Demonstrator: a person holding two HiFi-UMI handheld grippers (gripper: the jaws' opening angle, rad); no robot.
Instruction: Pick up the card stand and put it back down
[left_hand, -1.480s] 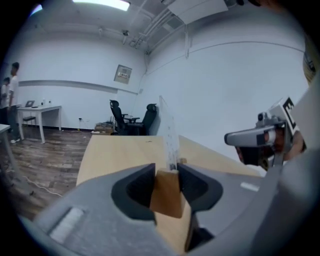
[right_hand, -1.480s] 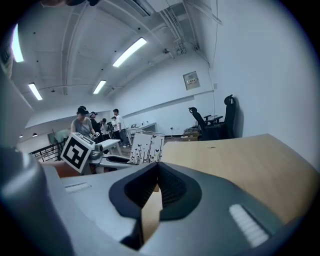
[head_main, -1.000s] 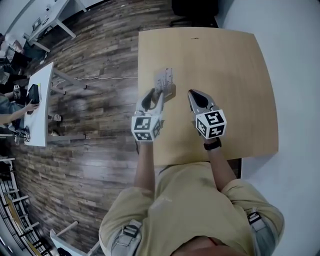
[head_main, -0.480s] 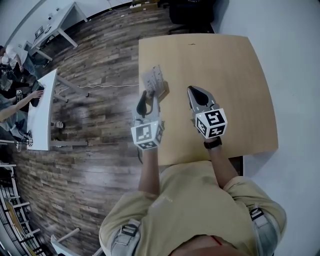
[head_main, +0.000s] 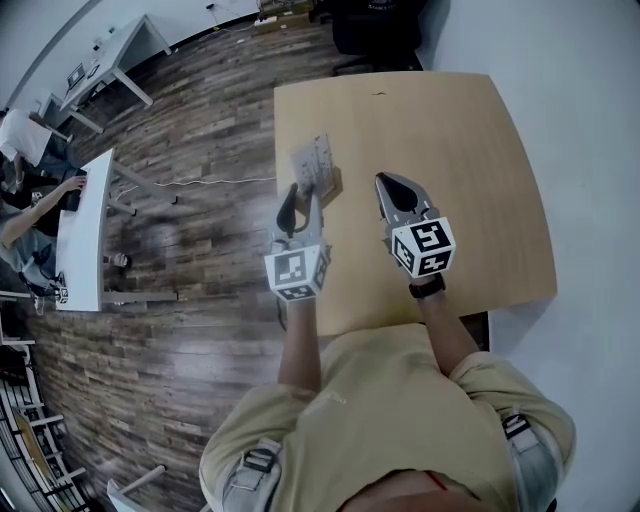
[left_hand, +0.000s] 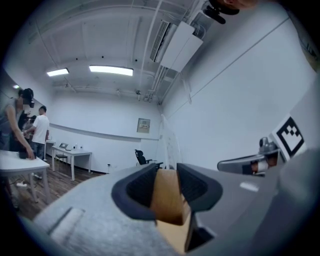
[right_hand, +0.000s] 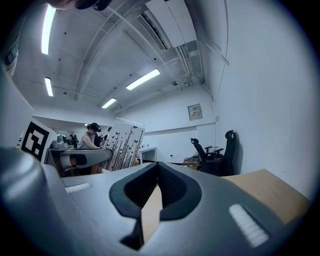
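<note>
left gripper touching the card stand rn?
Touching. The left gripper view shows the card stand with its wooden base filling the space inside the left gripper, both pads pressed against it with no gap.

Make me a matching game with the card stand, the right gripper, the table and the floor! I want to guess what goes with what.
Things:
1. card stand
2. right gripper
3. table
4. floor

Place, colour or state:
a. dark wood planks
b. shut, with nothing in it
c. held in the left gripper
d. light wood top

Pairs: 1-c, 2-b, 3-d, 4-a
</note>
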